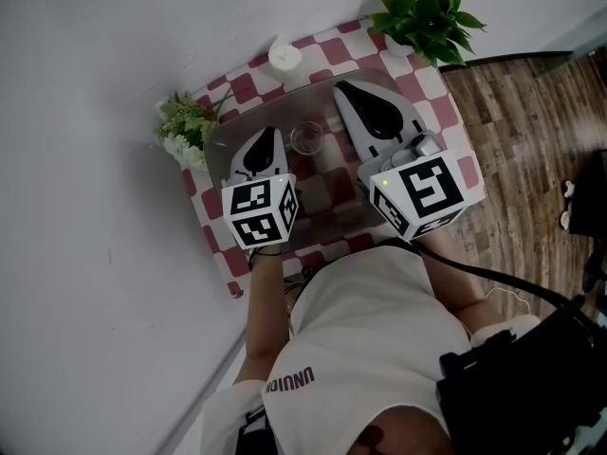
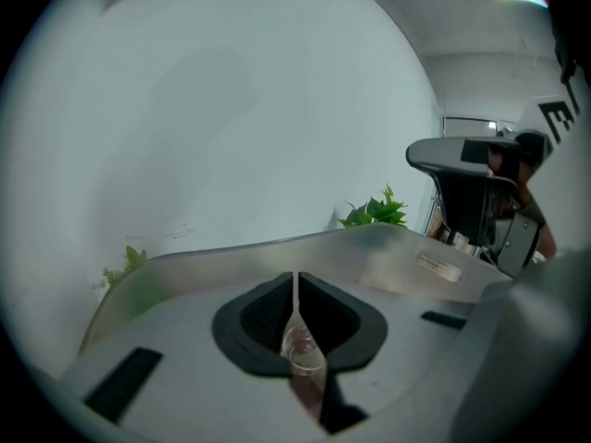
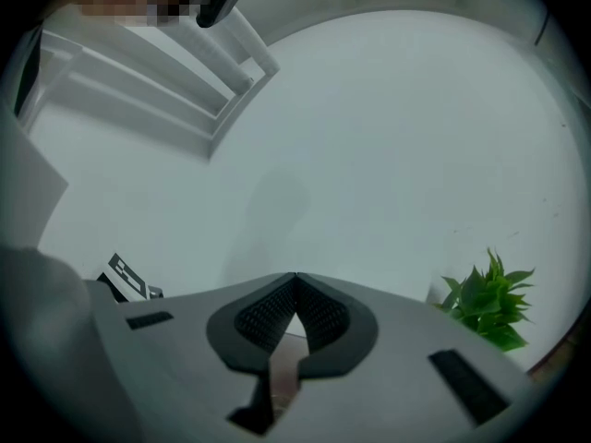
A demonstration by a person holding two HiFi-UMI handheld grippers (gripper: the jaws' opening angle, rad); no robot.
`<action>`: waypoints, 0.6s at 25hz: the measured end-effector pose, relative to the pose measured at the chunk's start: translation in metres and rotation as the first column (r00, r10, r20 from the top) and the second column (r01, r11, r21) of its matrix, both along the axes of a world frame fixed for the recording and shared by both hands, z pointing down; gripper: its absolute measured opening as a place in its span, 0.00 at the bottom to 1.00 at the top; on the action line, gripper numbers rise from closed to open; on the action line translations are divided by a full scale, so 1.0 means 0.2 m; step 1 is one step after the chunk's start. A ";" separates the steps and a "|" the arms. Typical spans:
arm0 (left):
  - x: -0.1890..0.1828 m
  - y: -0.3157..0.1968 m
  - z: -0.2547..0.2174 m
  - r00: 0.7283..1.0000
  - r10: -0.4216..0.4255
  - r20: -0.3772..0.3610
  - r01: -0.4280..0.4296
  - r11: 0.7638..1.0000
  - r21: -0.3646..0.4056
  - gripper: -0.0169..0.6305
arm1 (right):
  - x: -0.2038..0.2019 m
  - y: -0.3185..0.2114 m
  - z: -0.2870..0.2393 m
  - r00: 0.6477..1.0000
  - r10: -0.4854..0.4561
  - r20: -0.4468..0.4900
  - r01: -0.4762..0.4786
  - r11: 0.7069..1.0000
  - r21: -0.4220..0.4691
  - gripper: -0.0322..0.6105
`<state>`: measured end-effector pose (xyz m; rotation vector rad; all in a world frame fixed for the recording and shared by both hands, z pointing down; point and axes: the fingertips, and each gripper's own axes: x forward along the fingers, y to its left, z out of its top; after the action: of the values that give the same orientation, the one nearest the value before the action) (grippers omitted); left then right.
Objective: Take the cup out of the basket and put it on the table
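Spreading across the checked table [image 1: 327, 45], the cloudy clear basket [image 1: 248, 114] has its near end hidden under both marker cubes. Over it hang the right gripper [image 1: 341, 90] and the left gripper [image 1: 272, 136], each with its jaws pressed together on nothing. The glass cup [image 1: 306, 137] stands inside the basket between them, just beside the left tips; whether they touch is unclear.

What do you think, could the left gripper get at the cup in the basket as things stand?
Probably yes. The left gripper hangs right beside the cup, which stands in the open-topped basket, with nothing between them. Its jaws are shut, though, so they would need to open first.
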<state>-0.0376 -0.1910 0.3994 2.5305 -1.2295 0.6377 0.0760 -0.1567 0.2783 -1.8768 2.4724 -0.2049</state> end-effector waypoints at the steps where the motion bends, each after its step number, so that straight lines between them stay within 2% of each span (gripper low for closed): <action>1: 0.00 0.00 0.01 1.000 0.001 0.005 -0.001 1.000 -0.007 0.05 | 0.00 0.00 0.00 1.000 0.000 0.000 0.000 1.000 -0.001 0.08; 6: 0.02 -0.01 0.06 1.000 0.006 -0.005 -0.006 0.999 -0.040 0.05 | 0.02 -0.01 0.01 1.000 0.009 -0.002 -0.009 1.000 -0.007 0.08; 15: 0.04 -0.01 0.18 0.998 0.037 0.050 -0.032 0.995 -0.095 0.10 | 0.02 -0.02 0.01 1.000 0.007 -0.002 -0.007 1.000 -0.002 0.08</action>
<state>-0.0290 -0.1934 0.4362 2.4771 -1.1469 0.7555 0.0805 -0.1614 0.2810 -1.8876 2.4671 -0.2056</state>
